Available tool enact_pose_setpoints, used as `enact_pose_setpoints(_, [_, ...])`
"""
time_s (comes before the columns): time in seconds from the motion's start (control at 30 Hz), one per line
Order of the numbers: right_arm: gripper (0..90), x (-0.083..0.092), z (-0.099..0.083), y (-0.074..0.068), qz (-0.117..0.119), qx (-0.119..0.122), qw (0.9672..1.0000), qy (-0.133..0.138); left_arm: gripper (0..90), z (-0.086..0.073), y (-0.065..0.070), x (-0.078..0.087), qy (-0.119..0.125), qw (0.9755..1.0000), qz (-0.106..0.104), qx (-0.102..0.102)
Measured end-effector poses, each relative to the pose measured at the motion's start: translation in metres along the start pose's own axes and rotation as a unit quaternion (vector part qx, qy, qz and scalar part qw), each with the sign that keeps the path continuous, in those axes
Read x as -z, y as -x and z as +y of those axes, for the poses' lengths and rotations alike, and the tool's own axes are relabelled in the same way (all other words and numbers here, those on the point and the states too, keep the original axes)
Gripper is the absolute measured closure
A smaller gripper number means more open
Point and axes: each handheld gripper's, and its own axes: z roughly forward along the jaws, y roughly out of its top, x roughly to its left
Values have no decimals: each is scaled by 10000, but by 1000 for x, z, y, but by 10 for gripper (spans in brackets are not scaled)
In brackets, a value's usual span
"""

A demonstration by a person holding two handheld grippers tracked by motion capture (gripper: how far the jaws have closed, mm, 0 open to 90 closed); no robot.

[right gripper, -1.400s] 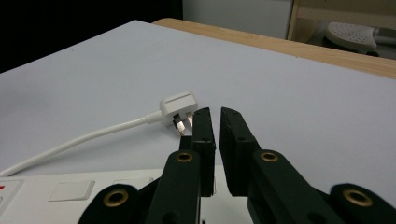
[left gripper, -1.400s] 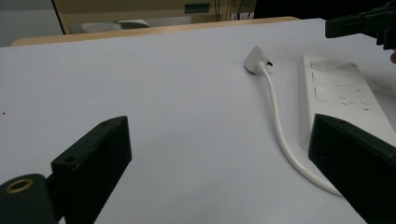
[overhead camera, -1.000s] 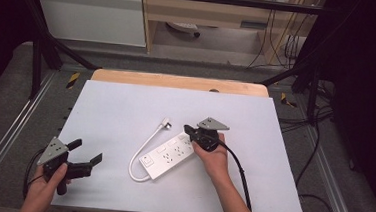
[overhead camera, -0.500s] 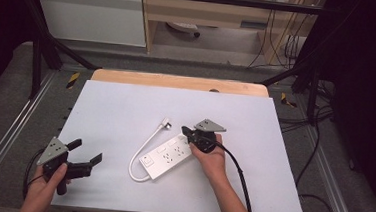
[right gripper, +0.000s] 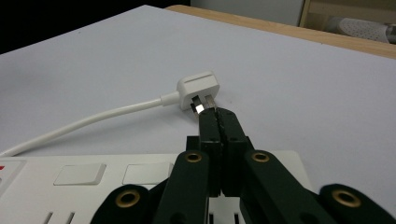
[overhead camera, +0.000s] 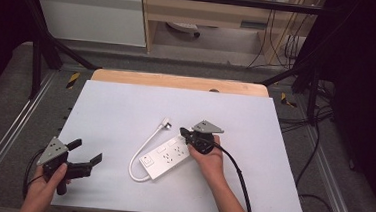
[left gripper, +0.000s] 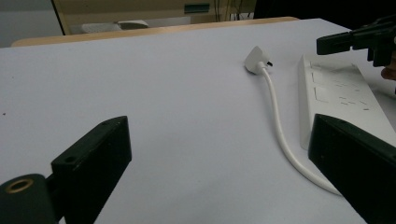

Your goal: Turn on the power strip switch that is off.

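White table holds white power strip, unplugged.

Soft, even light is falling from above on the white counter, while the room around it is staying very dark. Shadows are lying faint under the power strip. In the right gripper view, glare is shining on the plug prongs; the nearest tool parts are looking slightly blurred.

A: Where's the room lying?
B: Far half and left of the white table are sitting bare.
A: Anything blocking?
B: The power strip, its cord and plug are sprawling mid-table.
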Motion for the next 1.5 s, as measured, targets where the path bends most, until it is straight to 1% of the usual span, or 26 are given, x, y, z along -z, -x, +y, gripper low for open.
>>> enact_pose_setpoints(0.23, [900, -1, -2, -1, 27, -9, 10000, -30, 63, 0, 0, 0, -10, 10000, -2, -6])
enact_pose_setpoints(0.37, [899, -2, -4, -3, 40, 11, 10000, -59, 62, 0, 0, 0, -14, 10000, 23, -41])
enact_pose_setpoints(0.4, [899, -2, -4, -3, 40, 11, 10000, -59, 62, 0, 0, 0, -18, 10000, 0, -17])
enact_pose_setpoints(0.5, [898, -3, -8, -4, 36, 7, 9999, -111, 63, 0, 0, 0, -16, 10000, 27, -41])
enact_pose_setpoints(0.57, [899, -3, -10, -4, 38, -21, 9999, -144, 62, 0, 0, 0, -10, 10000, 3, -21])
enact_pose_setpoints(0.63, [899, -3, -10, -4, 52, -12, 9999, -116, 63, 0, 0, 0, -15, 10000, 24, -36])
enact_pose_setpoints(0.8, [898, -3, -10, -4, 57, -13, 9999, -121, 62, 0, 0, 0, -7, 10000, -1, -15])
enact_pose_setpoints(0.87, [898, -3, -10, -5, 55, -11, 9999, -120, 63, 0, 0, 0, -15, 10000, 29, -41])
enact_pose_setpoints(0.93, [897, -3, -10, -5, 62, -4, 9999, -137, 63, 0, 0, 0, -7, 10000, -2, -18])
enact_pose_setpoints(1.0, [897, -3, -10, -5, 60, -1, 9999, -144, 62, 0, 0, 0, -14, 10000, 28, -43])
enact_pose_setpoints(1.2, [897, -4, -10, -6, 74, 41, 9998, -186, 62, 0, 0, 0, -5, 10000, -3, -17])
enact_pose_setpoints(1.5, [898, -4, -9, -6, 57, 15, 9997, -228, 62, 0, 0, 0, -13, 10000, 17, -49])
